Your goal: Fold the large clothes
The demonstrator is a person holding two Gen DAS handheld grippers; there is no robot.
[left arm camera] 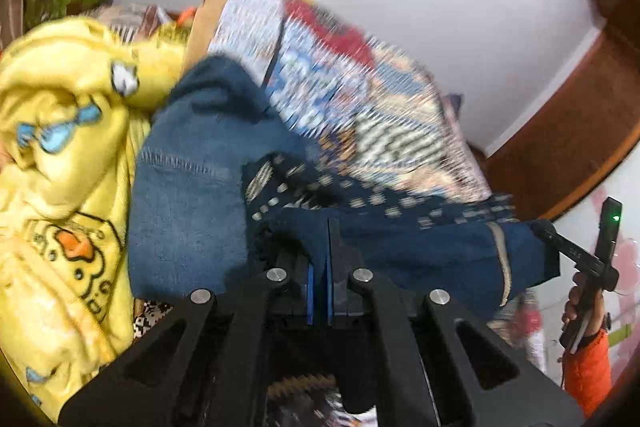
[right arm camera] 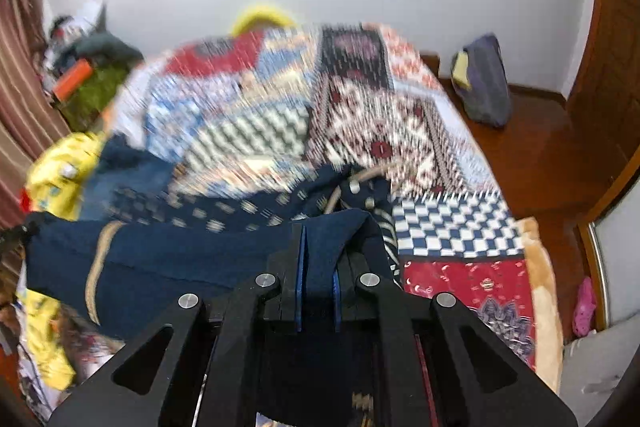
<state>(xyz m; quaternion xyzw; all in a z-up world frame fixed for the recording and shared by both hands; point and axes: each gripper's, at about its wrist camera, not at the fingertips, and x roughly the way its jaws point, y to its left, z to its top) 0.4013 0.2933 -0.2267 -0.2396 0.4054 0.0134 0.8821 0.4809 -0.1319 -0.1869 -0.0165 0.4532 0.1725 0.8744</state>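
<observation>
Left gripper (left arm camera: 328, 227) clamped on navy garment (left arm camera: 420, 247), right gripper (right arm camera: 316, 231) clamped on same garment, stretched between over patchwork quilt (right arm camera: 360, 115); yellow blanket (left arm camera: 60, 147) left.

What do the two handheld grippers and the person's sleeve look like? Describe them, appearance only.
The left gripper is matte black, with two flat fingers lined by blue pads, angular linkage arms with triangular cut-outs and round silver pivot bolts. The right gripper has the same build; seen from the left wrist, its black body carries a small green light. The sleeve is bright orange.
</observation>
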